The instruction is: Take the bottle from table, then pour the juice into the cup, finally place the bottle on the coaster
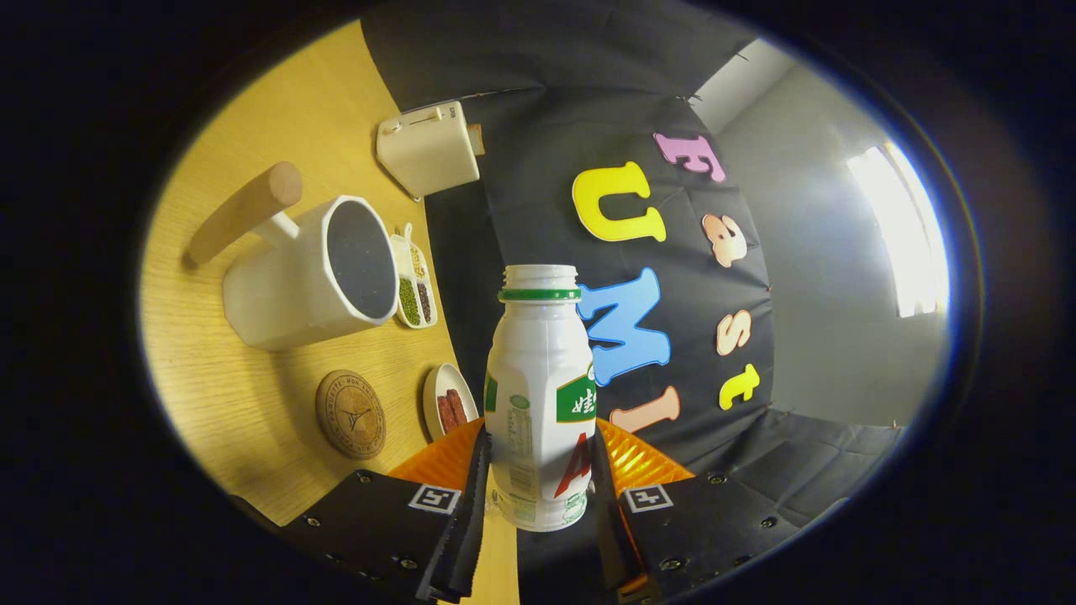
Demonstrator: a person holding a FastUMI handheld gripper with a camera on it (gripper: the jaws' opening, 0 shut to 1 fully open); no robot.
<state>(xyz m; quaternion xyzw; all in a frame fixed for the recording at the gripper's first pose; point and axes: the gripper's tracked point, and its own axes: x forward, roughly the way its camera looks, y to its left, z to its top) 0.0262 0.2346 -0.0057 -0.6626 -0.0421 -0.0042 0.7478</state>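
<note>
The bottle (540, 395) sits clamped between the two fingers of the gripper (542, 496), both pressing its lower body, its open mouth with the green neck ring pointing away from the camera and no cap on it. The whole scene is rolled over, so the bottle looks well tipped relative to the table (252, 403), and that is the worry: with the mouth uncovered, juice could run out before it is over the cup (315, 273), which lies off to the side of the fingers, its wide dark opening turned this way and a wooden handle (244, 214) sticking out behind it. The grip is low on a smooth, tapering body, so it might slip or swing as the tilt grows. Near the cup sit a small divided dish of beans (414, 290) and a saucer (448, 402), both open to splashes. The round coaster (350, 413) waits close by the fingers, a small target for landing.
</note>
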